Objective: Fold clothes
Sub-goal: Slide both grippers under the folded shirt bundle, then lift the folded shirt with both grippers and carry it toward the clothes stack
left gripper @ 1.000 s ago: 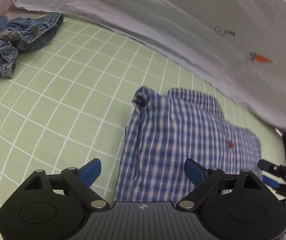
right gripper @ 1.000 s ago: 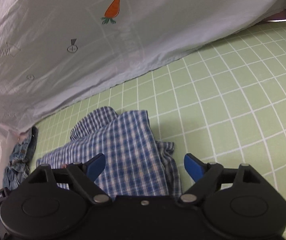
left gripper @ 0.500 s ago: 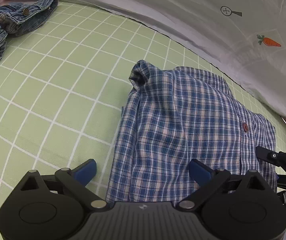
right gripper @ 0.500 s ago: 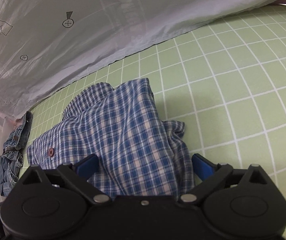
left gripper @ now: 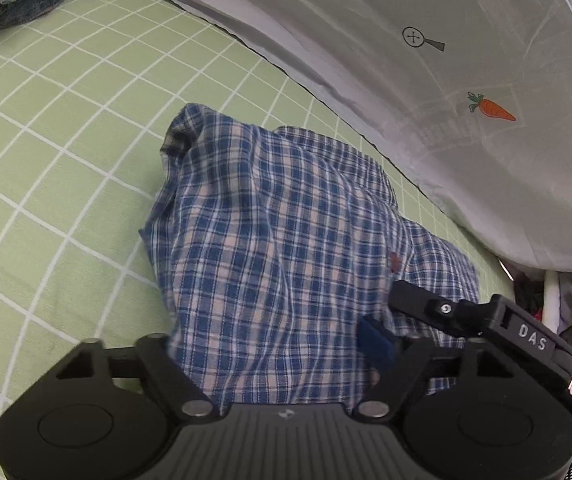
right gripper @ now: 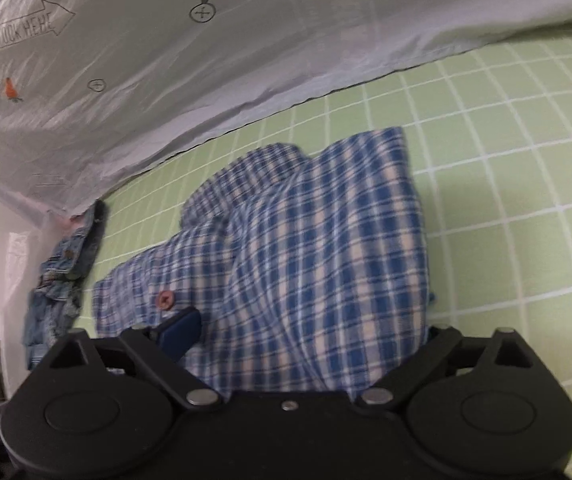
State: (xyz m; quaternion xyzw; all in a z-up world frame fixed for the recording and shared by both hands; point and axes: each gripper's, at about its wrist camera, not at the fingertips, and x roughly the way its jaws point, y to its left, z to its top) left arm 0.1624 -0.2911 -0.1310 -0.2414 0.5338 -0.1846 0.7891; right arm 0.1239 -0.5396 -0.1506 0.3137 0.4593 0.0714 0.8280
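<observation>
- Plaid shirt (left gripper: 278, 248) lies bunched on the green checked sheet (left gripper: 46, 152), near the white cover (left gripper: 445, 80).
- Left tongs (left gripper: 274, 344) closing, shirt cloth between the jaws; grip not confirmed.
- Right tongs (right gripper: 309, 328) closing over the shirt likewise.
- Denim garment (right gripper: 62, 276) far left.

left claw (left gripper: 274, 344) tilted downward, jaws closing, right claw (right gripper: 305, 332) tilted downward, jaws closing

A home bedroom: a green checked bedsheet (left gripper: 66, 128) under a carrot-printed white duvet (left gripper: 465, 80).
</observation>
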